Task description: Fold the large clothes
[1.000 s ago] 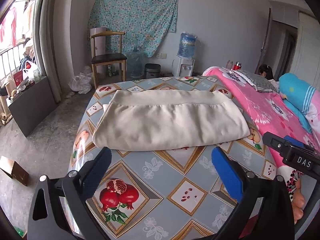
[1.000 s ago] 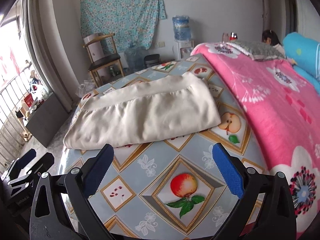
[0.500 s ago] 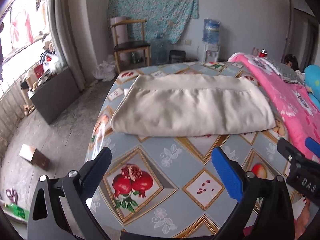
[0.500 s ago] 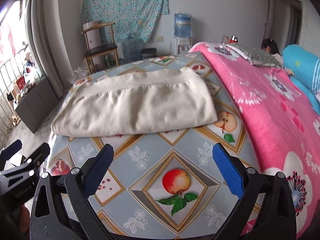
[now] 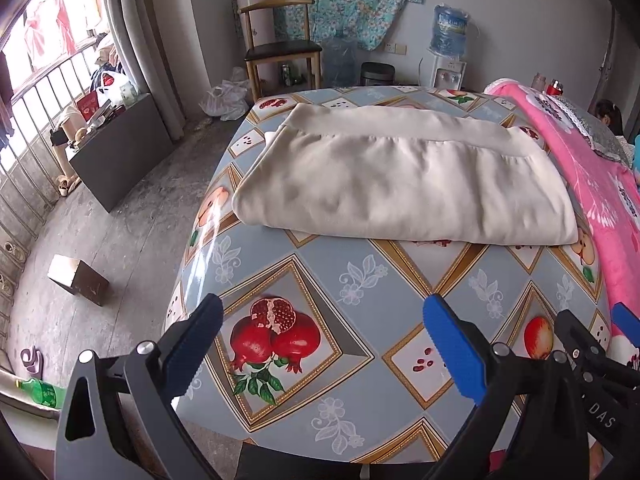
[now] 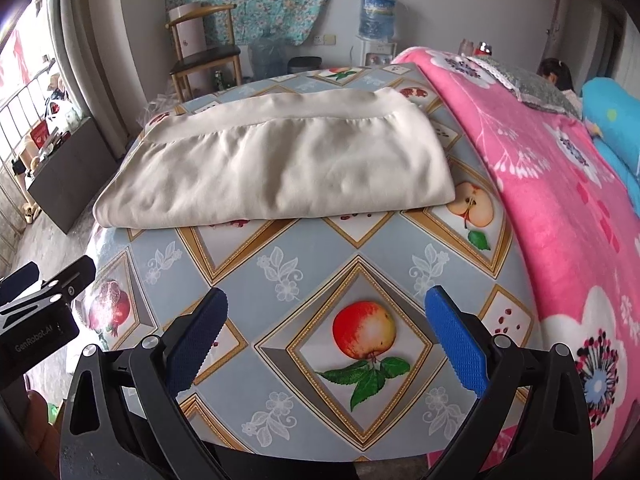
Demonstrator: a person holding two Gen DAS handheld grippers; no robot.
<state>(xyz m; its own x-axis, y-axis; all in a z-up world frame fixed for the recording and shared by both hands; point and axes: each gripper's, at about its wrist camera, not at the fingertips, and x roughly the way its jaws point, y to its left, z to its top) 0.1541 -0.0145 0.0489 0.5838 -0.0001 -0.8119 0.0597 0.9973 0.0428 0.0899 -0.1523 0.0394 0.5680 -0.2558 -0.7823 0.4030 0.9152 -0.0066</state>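
The cream garment point(image 5: 404, 184) lies folded into a thick oblong on the far half of the table point(image 5: 360, 292), the one under the fruit-patterned cloth, with its long axis running left to right across both views. A flat band, apparently a hem or waistband, runs along its far long edge; the near long edge is a rounded fold facing the grippers.

Both grippers hang over the near part of the table, clear of the cloth, and the garment point(image 6: 280, 164) lies straight ahead and beyond them. The left gripper point(image 5: 320, 344) has its jaws spread wide with nothing between them but the pomegranate print. The right gripper point(image 6: 326, 334) is likewise wide apart and empty, over the apple print.

The left gripper sits more in line with the garment's left short end, near the table's left edge; the right gripper lines up with the right short end, which lies close beside the pink blanket point(image 6: 560, 184).

If another fold is wanted, it would most likely go across the long axis, bringing one short end over the other, so each gripper would have to reach forward to its own side. Whether the fold already counts as finished cannot be judged from here
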